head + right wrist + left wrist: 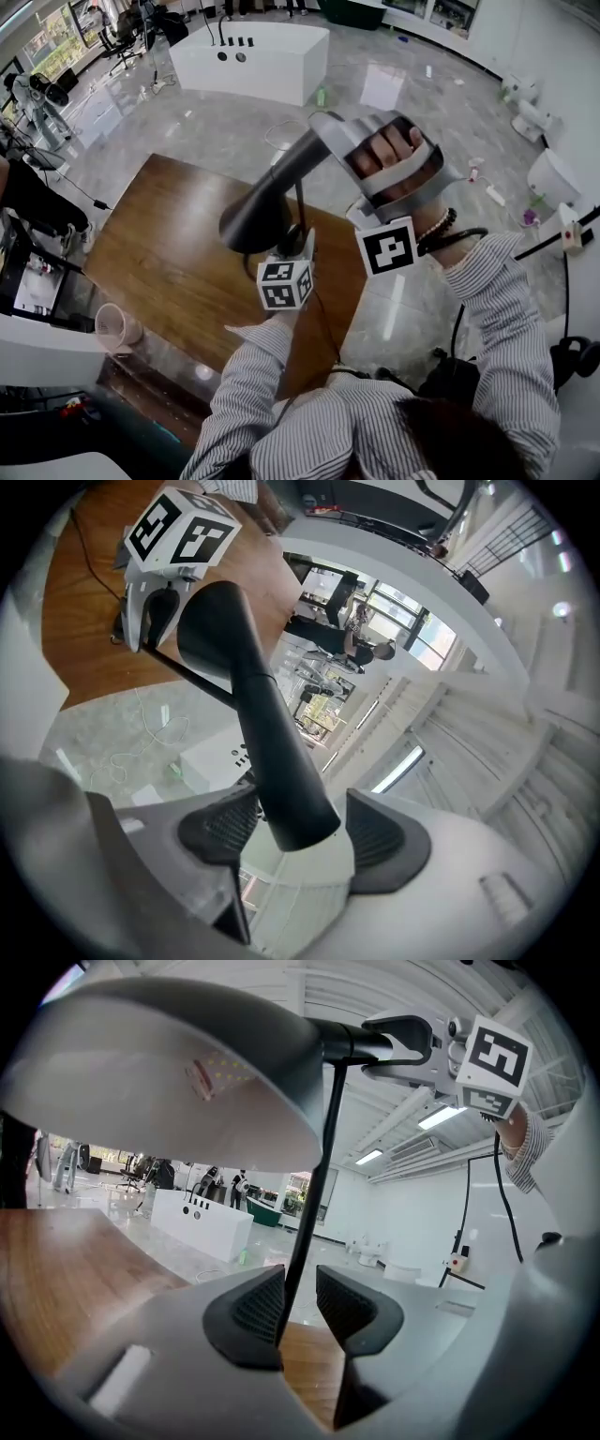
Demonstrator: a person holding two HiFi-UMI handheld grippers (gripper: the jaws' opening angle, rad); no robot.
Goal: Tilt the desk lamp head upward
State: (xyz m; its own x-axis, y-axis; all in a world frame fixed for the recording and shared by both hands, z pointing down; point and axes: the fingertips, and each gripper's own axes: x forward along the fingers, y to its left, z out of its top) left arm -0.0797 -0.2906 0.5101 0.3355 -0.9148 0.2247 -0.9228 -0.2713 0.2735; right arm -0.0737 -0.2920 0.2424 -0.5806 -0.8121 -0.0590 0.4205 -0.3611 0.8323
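Note:
A dark grey desk lamp stands on the wooden table. Its cone head slopes up to the right from the wide shade. My left gripper is low on the thin black stem, with its jaws drawn close round it. High up, my right gripper has the narrow rear end of the lamp head between its pads. Those jaws stand wide, and a gap shows at the right pad.
The lamp's black cord runs over the table toward me. A pink bin stands on the floor by the table's near left corner. A white counter is far behind, and cables lie on the shiny floor.

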